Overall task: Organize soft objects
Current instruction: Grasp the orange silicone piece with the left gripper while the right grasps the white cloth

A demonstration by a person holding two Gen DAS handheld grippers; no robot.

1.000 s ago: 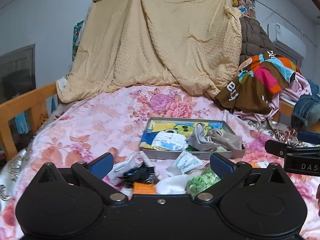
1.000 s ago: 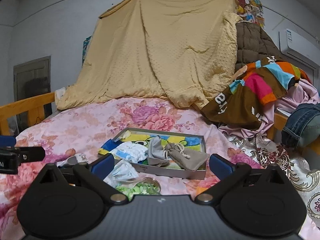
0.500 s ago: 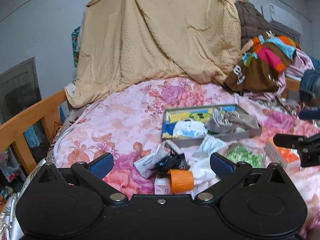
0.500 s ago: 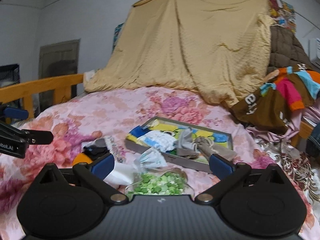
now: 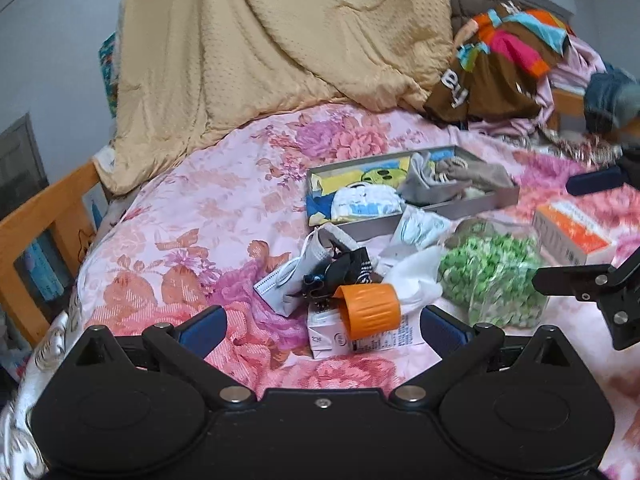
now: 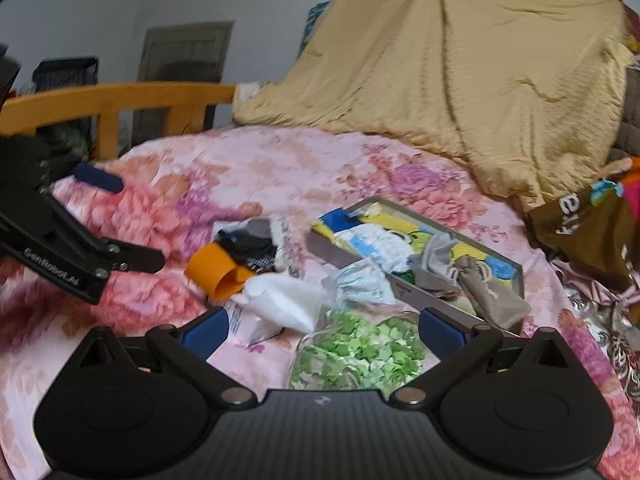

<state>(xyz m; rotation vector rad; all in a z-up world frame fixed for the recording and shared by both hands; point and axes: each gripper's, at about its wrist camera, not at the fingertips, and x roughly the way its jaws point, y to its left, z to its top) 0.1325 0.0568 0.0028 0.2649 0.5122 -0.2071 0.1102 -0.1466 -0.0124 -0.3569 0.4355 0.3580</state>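
Blue-padded left tongs (image 5: 323,326) and right tongs (image 6: 322,330) both spread wide, empty, above the clutter.

A home bedroom: a bed (image 5: 208,208) with a floral pink cover and wooden frame (image 6: 120,100), a tan blanket (image 5: 280,40) draped at its head, clothes (image 5: 504,60) piled beside it, and a door (image 6: 180,64) in the plain wall.
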